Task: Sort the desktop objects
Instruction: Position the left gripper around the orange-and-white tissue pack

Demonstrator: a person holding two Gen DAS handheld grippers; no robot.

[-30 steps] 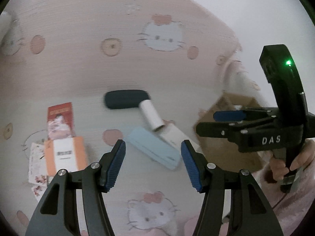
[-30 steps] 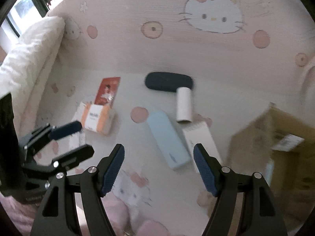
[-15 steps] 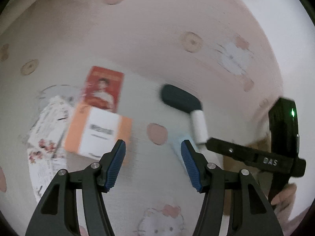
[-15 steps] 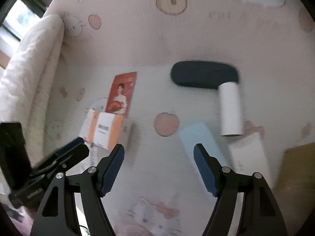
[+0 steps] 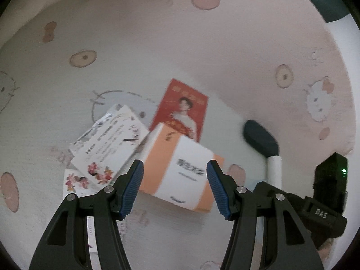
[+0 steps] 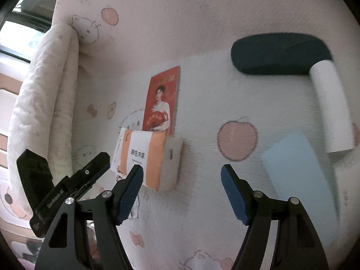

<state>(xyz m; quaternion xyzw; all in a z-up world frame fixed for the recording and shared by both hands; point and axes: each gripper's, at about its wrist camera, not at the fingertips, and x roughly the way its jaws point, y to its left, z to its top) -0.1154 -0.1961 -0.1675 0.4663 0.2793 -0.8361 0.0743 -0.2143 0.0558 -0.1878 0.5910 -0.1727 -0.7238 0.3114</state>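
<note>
An orange-and-white tissue pack (image 5: pixel 180 168) lies on the pink patterned sheet, partly on a red card (image 5: pixel 182 110) with a portrait. My left gripper (image 5: pixel 174 189) is open just short of the pack, its fingers either side of it. Flowered white leaflets (image 5: pixel 108 144) lie to the pack's left. My right gripper (image 6: pixel 181 193) is open and empty; the tissue pack (image 6: pixel 146 157) is just beyond its left finger. A dark case (image 6: pixel 279 54), a white tube (image 6: pixel 330 108) and a light blue box (image 6: pixel 299 180) lie to the right.
A rolled white quilt (image 6: pixel 40 103) runs along the left edge of the bed, with a window behind it. The right gripper's body (image 5: pixel 324 204) sits low at the right of the left wrist view, by the dark case (image 5: pixel 261 139) and white tube (image 5: pixel 274 168).
Both grippers have swung left and moved closer to the sheet. The tissue pack now lies between the left gripper's fingers. The cardboard box has left both views.
</note>
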